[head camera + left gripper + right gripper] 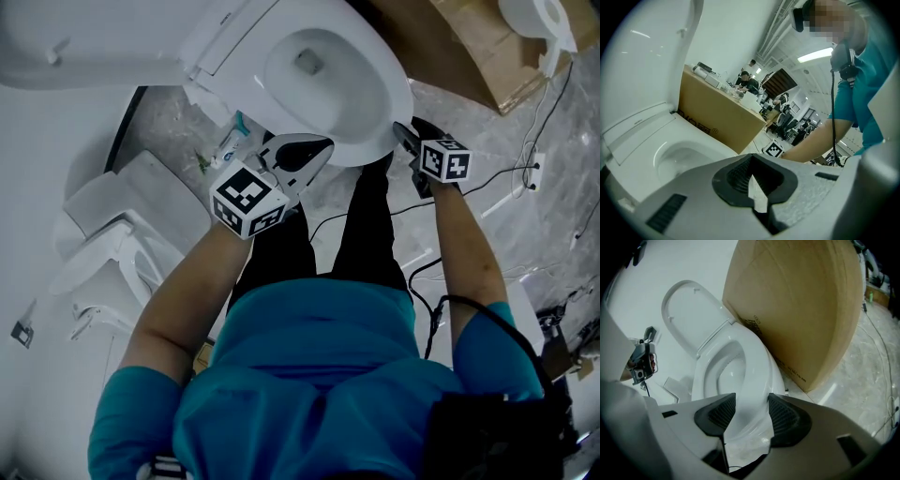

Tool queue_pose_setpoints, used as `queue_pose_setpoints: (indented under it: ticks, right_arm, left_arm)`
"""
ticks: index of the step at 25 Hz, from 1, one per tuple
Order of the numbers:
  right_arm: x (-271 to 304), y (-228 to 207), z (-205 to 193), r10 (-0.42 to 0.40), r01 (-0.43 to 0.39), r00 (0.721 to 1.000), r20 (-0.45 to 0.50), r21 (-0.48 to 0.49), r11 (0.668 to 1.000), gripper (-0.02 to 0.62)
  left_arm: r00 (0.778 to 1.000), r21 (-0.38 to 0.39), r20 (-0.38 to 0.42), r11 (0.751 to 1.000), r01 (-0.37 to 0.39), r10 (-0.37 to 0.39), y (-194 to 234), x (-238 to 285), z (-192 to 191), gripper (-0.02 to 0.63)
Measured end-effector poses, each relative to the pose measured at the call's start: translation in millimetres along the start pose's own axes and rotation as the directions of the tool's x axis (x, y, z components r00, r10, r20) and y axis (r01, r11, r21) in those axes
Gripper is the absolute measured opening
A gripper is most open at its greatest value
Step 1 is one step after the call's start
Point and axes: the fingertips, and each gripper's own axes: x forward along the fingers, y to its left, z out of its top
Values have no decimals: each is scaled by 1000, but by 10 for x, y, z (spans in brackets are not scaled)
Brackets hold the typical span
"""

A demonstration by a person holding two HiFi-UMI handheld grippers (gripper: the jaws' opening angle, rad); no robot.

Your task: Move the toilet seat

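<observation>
The white toilet (pixel 281 37) stands just ahead of me, its seat ring (pixel 398 94) lying flat on the bowl and the lid (pixel 689 315) standing upright behind. My left gripper (pixel 319 150) hangs at the bowl's front edge with its tips together and nothing between them; in its own view the jaws (pixel 751 161) point across the bowl (pixel 679 157). My right gripper (pixel 401 131) is at the bowl's front right. It is open (pixel 752 413), and the seat's front rim (pixel 754 366) shows through the gap without touching the pads.
A big cardboard box (pixel 459 47) stands right beside the toilet. More white toilet parts (pixel 112 244) lie on the left. Cables (pixel 506 187) run over the marble floor on the right. A small bottle (pixel 230 141) sits by the toilet's base. People (pixel 747 82) work in the background.
</observation>
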Motion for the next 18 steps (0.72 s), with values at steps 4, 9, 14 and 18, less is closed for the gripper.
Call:
queue_pose_setpoints:
  ticks: [4,9,14,18]
  right_arm:
    - [52,-54,-17,-15,16,1000,-12,42,999,204]
    - [108,-69,-27,-6,9,998,-55,57,998,229]
    - [92,-79,-10,13,-6,998,-65,97,995,233]
    - [-23,-15,22,46,-41,998,-34,123,992,184]
  left_arm:
    - [1000,-8,19,1000,-8,8,15,-27,16,3]
    - [1000,-9,21,1000,0,0,-46,-87,-24,3]
    - [1000,-24,28,1000,-1,2,-35,-179,-64,3]
    - [999,-29,47,1000,1,0,-24,-248,-11,3]
